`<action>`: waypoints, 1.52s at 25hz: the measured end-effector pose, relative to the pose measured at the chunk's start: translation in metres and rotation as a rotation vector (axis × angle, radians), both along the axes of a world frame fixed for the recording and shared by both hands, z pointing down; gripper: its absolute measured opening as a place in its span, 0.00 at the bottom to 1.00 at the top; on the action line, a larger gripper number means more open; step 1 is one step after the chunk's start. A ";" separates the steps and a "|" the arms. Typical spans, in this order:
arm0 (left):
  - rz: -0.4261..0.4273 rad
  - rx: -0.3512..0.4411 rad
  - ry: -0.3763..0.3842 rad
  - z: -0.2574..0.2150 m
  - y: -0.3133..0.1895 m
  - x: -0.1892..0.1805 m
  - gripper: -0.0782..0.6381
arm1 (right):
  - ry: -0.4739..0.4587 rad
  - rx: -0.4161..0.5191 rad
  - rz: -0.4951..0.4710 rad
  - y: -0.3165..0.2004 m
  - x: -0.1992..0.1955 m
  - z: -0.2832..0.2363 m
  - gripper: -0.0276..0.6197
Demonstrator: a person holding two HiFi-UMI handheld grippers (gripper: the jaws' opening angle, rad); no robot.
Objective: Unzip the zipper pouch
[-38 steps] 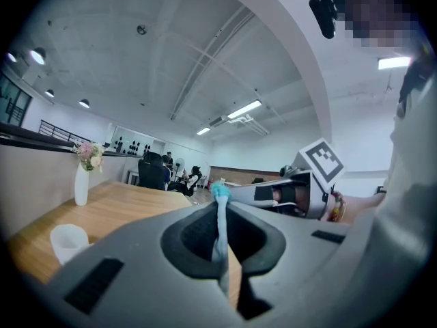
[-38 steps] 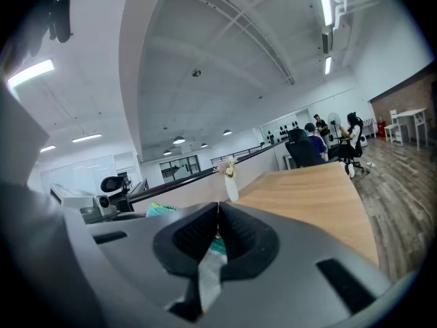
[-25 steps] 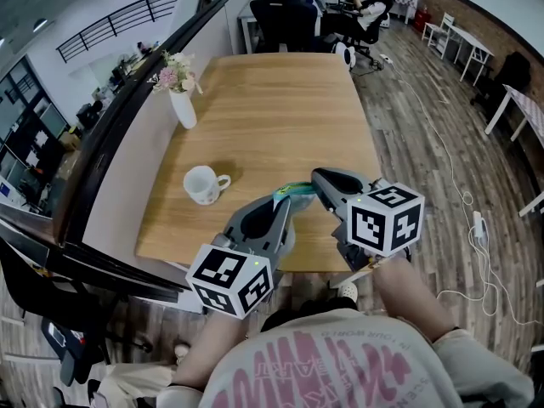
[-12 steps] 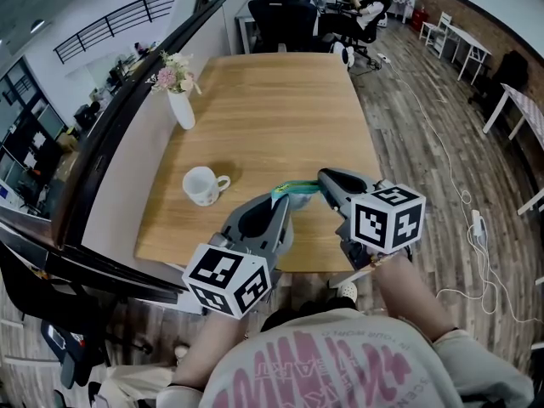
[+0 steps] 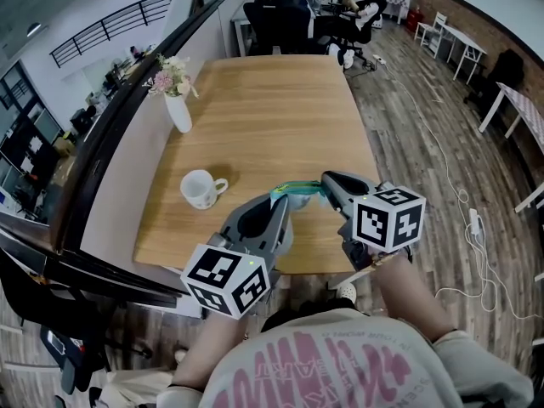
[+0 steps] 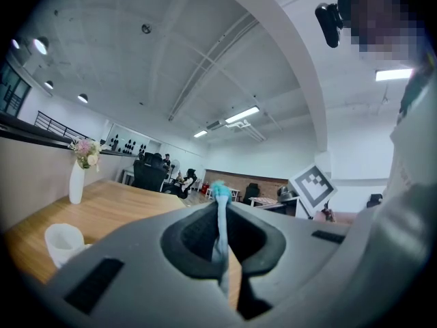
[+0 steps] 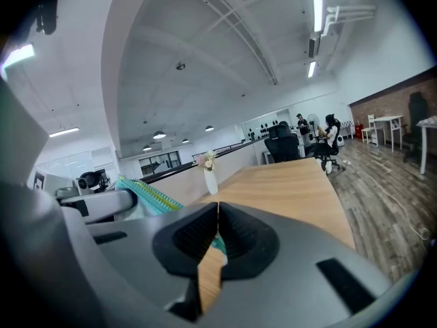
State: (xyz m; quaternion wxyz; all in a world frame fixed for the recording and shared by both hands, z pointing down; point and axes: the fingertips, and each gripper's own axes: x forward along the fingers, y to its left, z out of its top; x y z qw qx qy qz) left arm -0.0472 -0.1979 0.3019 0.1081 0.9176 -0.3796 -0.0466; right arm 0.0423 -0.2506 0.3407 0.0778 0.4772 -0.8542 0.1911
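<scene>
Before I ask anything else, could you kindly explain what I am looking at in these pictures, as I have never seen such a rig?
There is no robot here. A person holds a tool in each hand: the left hand-held gripper and the right hand-held gripper. The head view comes from a camera on the person's head, looking steeply down. The other two views come from cameras that ride on each gripper and look along its two jaws. On the wooden table stand a white mug and a white vase with flowers. Stretched between the two grippers is a teal zipper pouch. Both grippers are shut on it: the left pinches one end, and the right pinches a small teal bit at the other end.
</scene>
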 end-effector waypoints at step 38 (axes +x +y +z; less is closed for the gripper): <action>-0.085 -0.087 0.122 -0.006 0.013 0.043 0.12 | -0.249 -0.090 0.025 0.018 0.114 0.011 0.13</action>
